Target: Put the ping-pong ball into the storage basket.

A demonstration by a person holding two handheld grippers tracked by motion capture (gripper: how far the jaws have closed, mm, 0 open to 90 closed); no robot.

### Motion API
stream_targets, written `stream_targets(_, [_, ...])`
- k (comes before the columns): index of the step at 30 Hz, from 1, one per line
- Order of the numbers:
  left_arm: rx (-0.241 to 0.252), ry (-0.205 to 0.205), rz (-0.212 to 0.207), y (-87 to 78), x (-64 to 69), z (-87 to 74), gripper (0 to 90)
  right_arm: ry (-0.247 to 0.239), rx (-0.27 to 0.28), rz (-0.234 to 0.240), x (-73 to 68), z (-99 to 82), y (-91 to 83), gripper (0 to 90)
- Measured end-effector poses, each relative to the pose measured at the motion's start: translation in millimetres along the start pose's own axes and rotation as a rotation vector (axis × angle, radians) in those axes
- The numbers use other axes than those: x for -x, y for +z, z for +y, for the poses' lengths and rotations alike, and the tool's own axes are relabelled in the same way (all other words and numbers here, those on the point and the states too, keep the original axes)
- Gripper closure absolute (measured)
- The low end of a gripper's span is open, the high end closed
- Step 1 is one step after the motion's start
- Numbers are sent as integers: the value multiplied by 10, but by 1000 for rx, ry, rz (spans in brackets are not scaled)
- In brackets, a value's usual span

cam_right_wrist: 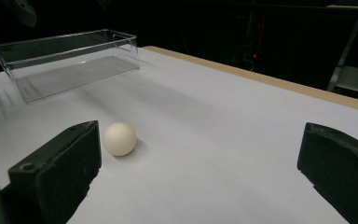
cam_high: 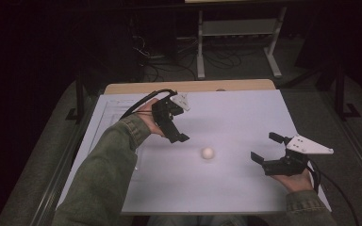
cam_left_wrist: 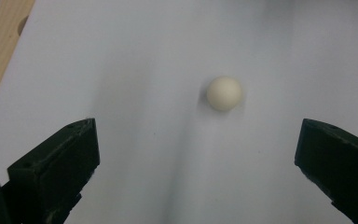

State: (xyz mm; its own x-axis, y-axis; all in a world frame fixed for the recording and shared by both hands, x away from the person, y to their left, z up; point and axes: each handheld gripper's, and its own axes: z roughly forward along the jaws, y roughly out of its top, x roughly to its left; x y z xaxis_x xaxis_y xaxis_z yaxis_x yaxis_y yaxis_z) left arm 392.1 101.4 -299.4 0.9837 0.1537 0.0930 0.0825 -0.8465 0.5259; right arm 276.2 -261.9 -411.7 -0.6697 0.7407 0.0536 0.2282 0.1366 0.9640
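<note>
**Two spread claws on either side of a small white ball**

In the high view, a white ball (cam_high: pixel 208 153) lies alone near the middle of the frame on a bench (cam_high: pixel 245 113) covered with a white sheet. The left claw (cam_high: pixel 176 127) is held above and to the left of the ball, a little apart from it, in a hand that comes out of a green sleeve (cam_high: pixel 104 169) reaching up from the lower left. The right claw (cam_high: pixel 266 148) sits at the right of the frame, level with the ball and near it, with its jaws pointing left toward the ball. Neither claw touches the ball.

In the left gripper view, the ball (cam_left_wrist: pixel 223 93) lies just above the centre of the frame, beyond the two black jaws, which stand wide apart at the lower corners and hold nothing.

In the right gripper view, the ball (cam_right_wrist: pixel 120 138) rests left of centre, just beside the left jaw; whether they touch cannot be told. These jaws are also spread wide and empty. A clear plastic box (cam_right_wrist: pixel 65 60) stands on the bench in the upper left, well behind the ball.
</note>
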Motion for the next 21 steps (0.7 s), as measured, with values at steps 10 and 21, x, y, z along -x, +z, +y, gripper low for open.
stream_targets(10, [-22,27,-26,130,36,90,0,1,3,0,-4,-1,-4,0])
stream_targets(21, [-50,15,-73,276,4,124,0,6,14,-3,-2,2,-30,0])
